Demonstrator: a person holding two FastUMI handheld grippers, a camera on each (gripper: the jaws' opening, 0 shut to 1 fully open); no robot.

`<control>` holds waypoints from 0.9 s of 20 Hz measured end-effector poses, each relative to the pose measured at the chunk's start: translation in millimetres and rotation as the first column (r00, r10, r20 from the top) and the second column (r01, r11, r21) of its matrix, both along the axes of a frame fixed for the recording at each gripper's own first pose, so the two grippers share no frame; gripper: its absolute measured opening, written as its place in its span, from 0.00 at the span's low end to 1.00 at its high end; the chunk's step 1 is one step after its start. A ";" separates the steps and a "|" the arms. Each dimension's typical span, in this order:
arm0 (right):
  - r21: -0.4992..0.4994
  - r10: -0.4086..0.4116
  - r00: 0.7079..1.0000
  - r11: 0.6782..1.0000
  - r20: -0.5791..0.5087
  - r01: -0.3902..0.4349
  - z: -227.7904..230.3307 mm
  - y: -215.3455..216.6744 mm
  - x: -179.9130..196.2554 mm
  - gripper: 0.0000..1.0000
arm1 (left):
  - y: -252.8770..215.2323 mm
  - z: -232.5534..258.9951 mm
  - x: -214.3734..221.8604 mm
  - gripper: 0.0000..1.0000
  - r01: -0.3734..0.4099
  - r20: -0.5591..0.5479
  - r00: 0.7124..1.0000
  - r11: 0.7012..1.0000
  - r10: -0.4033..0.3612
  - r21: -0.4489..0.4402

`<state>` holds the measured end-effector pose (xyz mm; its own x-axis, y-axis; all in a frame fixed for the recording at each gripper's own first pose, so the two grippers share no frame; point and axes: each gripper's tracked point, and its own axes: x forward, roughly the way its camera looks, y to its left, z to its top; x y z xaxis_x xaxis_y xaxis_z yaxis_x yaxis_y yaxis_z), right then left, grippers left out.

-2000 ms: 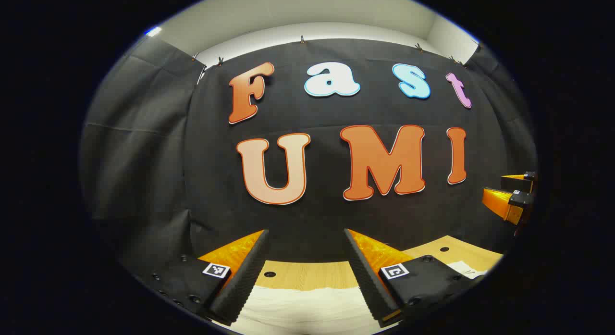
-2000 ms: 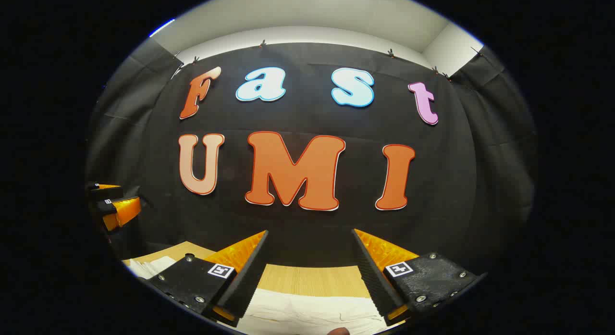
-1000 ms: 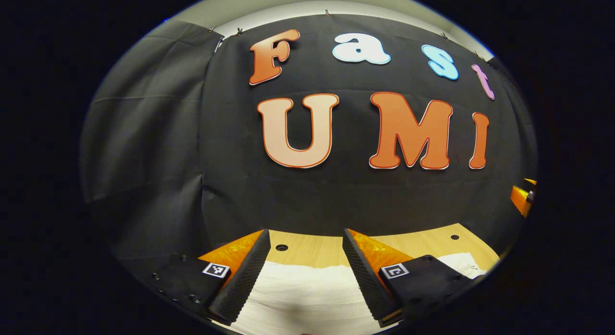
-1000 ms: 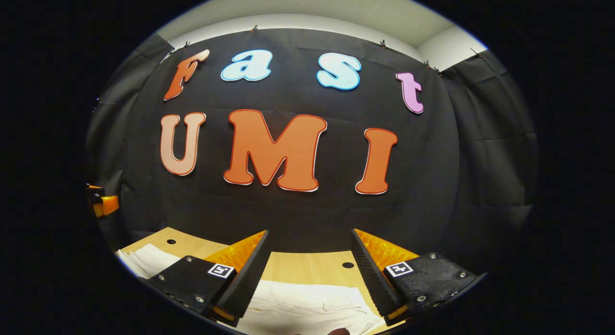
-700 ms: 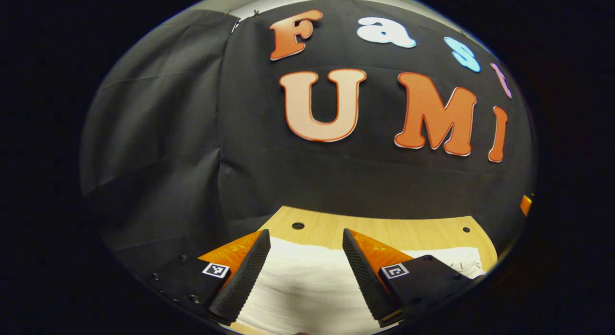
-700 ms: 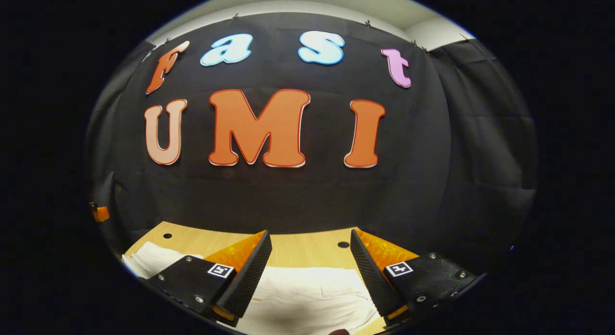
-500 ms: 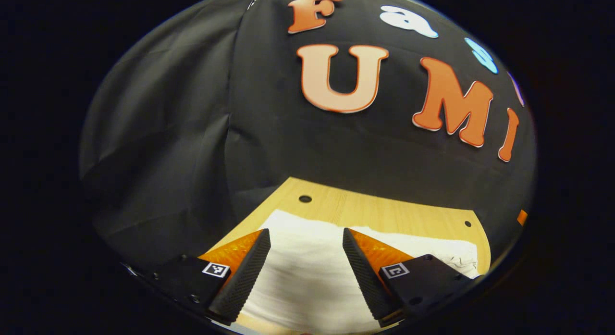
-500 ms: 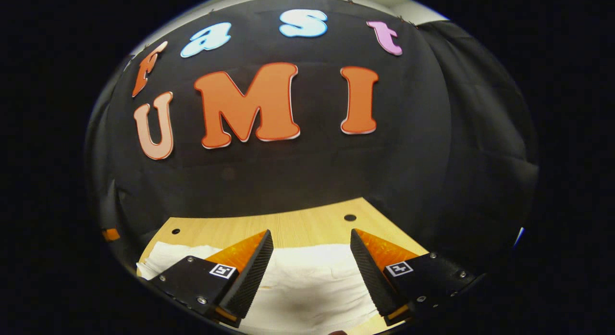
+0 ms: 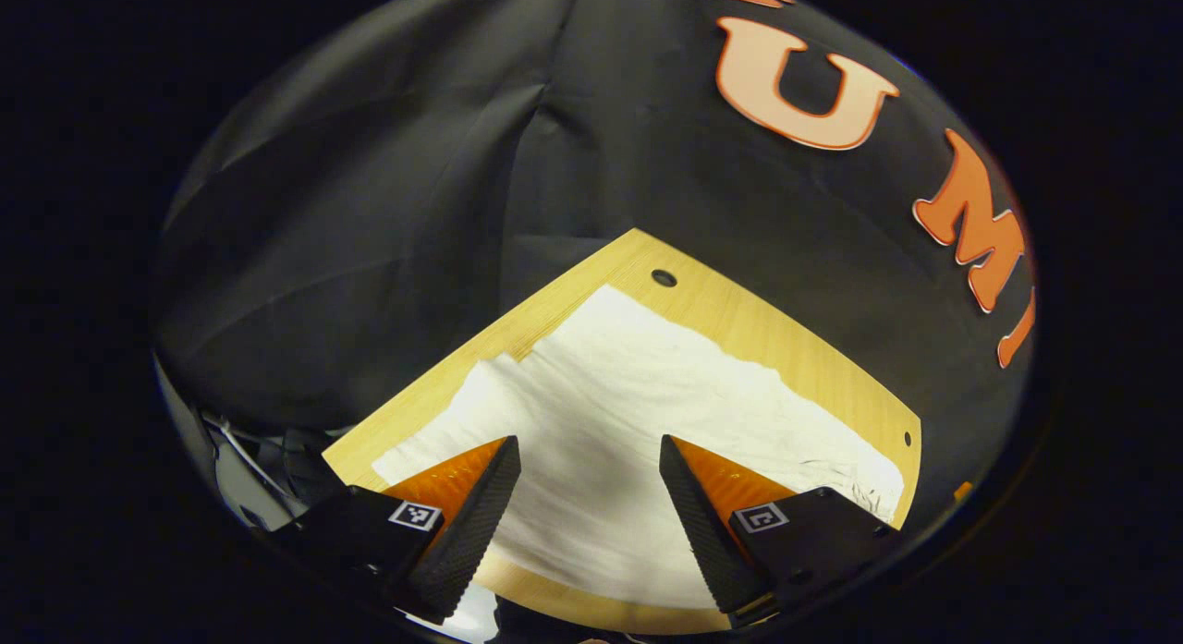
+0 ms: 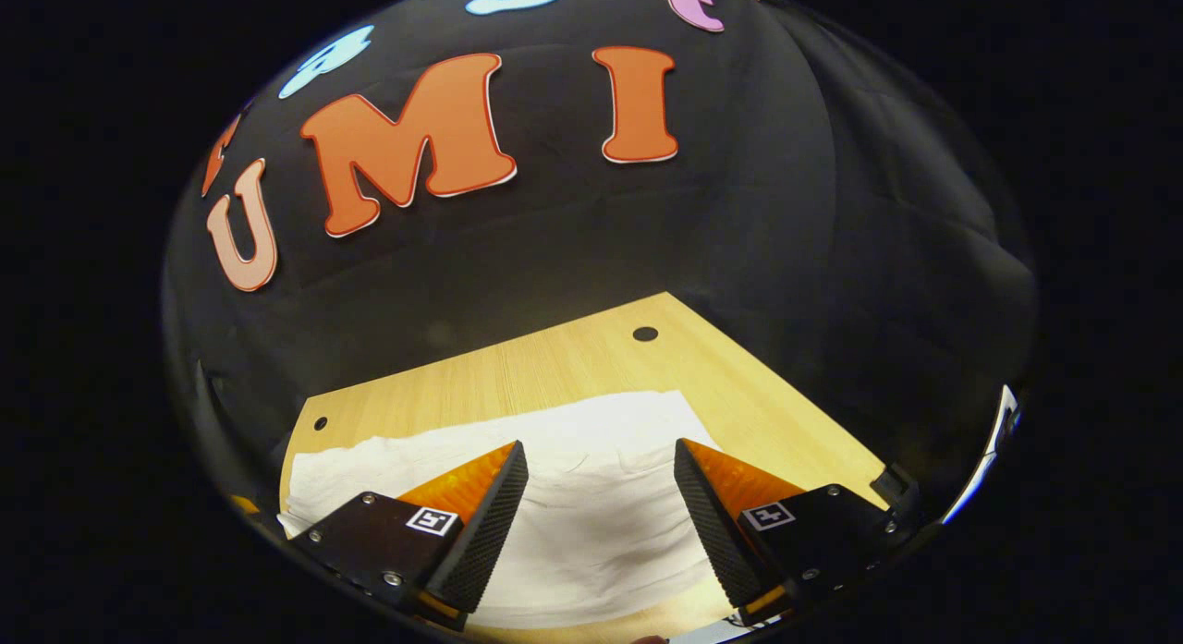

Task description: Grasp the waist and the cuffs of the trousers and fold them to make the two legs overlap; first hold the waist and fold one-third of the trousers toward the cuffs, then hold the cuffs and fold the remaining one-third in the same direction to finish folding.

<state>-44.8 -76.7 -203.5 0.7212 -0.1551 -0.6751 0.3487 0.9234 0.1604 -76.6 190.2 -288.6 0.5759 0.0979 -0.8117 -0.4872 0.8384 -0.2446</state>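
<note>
One pair of white, soft, wrinkled trousers (image 9: 638, 413) flat on pale wooden bench (image 9: 795, 348). Left claw (image 9: 589, 505) and right claw (image 10: 599, 510) spread wide above cloth, gripping nothing.

Ribbed wedge tongs (image 9: 585, 524); black screwed mounts, square markers.

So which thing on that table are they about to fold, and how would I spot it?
Find the light wooden table in front of the black cloth wall. Spread flat across it lie the white trousers, reaching nearly from one end to the other. They are the one pale, wrinkled fabric there, unlike the hard board with small round holes beneath.
</note>
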 end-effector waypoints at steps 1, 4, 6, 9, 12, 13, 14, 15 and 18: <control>0.014 -0.008 1.000 1.000 -0.022 0.008 -6.0 -0.6 -2.4 0.96 | 6.6 -8.3 -6.5 0.99 -0.014 -0.020 1.000 1.000 0.014 -0.020; 0.020 -0.038 0.995 0.999 -0.094 0.040 -26.1 -4.5 -12.0 0.95 | 27.1 -31.6 -24.0 0.99 -0.064 -0.071 0.996 0.994 0.058 -0.093; 0.029 -0.041 0.991 0.999 -0.131 0.045 -36.8 -4.9 -21.3 0.95 | 41.4 -50.3 -35.6 0.99 -0.098 -0.105 0.991 0.987 0.085 -0.125; 0.068 -0.042 0.982 0.996 -0.182 0.055 -53.3 1.1 -29.4 0.94 | 63.2 -70.8 -60.2 0.96 -0.160 -0.167 0.977 0.972 0.131 -0.170; 0.130 -0.047 0.974 0.989 -0.220 0.077 -65.7 11.3 -39.8 0.88 | 81.4 -94.0 -78.8 0.99 -0.223 -0.217 0.960 0.949 0.175 -0.224; 0.132 -0.066 0.971 0.986 -0.231 0.098 -71.0 10.3 -44.5 0.82 | 86.0 -98.4 -86.7 1.00 -0.236 -0.233 0.955 0.942 0.180 -0.237; 0.138 -0.076 0.966 0.984 -0.248 0.113 -75.7 10.3 -50.3 0.86 | 90.7 -104.1 -92.7 1.00 -0.246 -0.246 0.952 0.936 0.184 -0.250; 0.145 -0.080 0.962 0.982 -0.261 0.121 -80.6 11.0 -54.7 0.86 | 96.8 -109.7 -99.7 0.99 -0.256 -0.258 0.947 0.931 0.189 -0.259; 0.163 -0.097 0.947 0.975 -0.307 0.152 -91.3 10.6 -72.9 0.84 | 111.7 -123.7 -117.6 0.96 -0.300 -0.306 0.929 0.908 0.208 -0.293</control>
